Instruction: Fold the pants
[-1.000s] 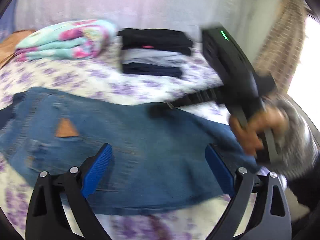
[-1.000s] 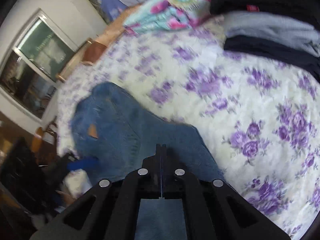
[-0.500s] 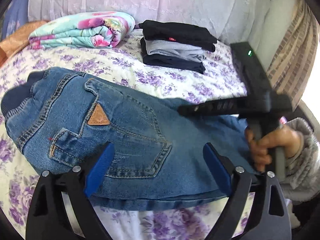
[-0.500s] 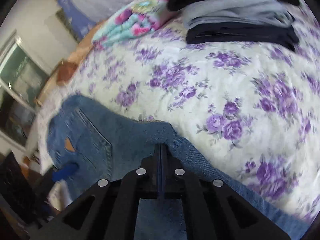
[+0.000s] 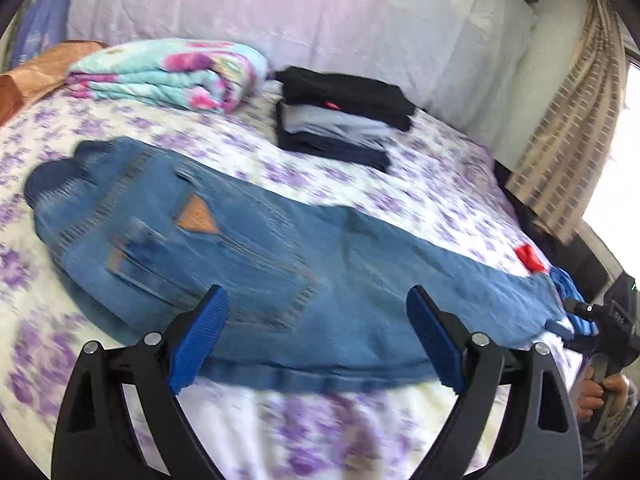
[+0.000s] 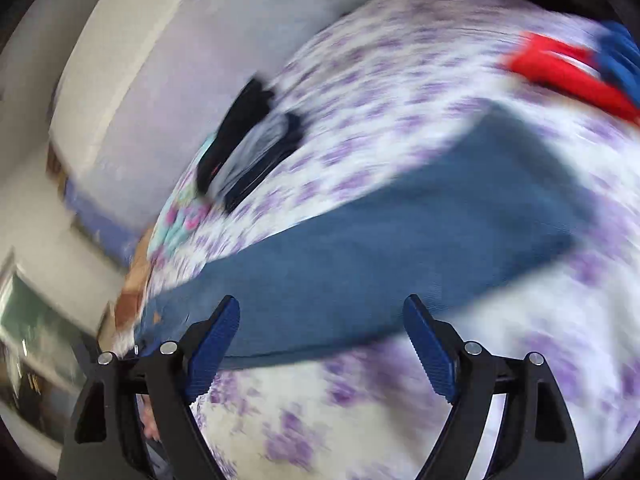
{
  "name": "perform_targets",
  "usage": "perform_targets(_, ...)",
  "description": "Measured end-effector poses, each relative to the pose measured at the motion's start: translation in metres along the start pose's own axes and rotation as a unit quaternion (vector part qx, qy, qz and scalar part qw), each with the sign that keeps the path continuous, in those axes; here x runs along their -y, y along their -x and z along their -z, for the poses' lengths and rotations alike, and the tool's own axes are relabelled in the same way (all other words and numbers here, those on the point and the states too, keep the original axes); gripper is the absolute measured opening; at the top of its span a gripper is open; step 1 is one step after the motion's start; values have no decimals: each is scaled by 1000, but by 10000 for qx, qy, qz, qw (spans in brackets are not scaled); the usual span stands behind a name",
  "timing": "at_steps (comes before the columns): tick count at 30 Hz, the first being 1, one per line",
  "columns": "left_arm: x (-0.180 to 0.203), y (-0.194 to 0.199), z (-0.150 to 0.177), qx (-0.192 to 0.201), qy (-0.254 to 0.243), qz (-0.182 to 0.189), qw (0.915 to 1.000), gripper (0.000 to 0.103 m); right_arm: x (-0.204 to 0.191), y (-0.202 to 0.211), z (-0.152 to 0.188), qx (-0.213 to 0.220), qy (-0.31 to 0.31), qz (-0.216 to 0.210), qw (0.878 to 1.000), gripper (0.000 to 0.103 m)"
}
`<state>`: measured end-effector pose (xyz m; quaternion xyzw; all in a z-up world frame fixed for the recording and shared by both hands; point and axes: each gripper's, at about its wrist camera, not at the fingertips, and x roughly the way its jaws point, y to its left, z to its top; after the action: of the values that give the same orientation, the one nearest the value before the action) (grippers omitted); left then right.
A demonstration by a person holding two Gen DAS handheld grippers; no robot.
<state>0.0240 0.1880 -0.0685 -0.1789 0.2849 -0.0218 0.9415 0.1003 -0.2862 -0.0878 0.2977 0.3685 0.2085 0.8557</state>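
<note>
Both grippers are off the jeans [image 5: 304,264]: left gripper [image 5: 316,340] wide open, right gripper [image 6: 320,344] opening, empty. Best bet's grabbing the hem ahead squarely, both layers.

One pair of blue jeans [image 5: 304,276], one stack of three folded garments [image 5: 344,112], one folded floral blanket [image 5: 168,74], and two grippers with two blue-padded fingers [image 5: 200,332] each.

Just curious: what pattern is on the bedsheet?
Purple flowers on white bedsheet; clearest in the left wrist view.
</note>
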Motion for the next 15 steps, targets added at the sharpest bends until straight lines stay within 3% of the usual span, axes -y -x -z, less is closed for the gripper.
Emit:
perform_targets(3,13,-5,9,-19,-110,-70,9999,95,48,13,4,234,-1024,-73,9944,84)
perform_targets(6,19,-12,15,-58,-259,-313,9992,96,73,10,4,589,-1845,-458,9800,82)
perform_targets(14,18,-12,17,-50,-276,-297,9992,97,71,-9,-13,1136,-1846,-301,9758,83)
perform_targets(15,19,-13,17,-51,-299,-308,9991,98,71,-8,-14,1155,-1760,-338,9770,78)
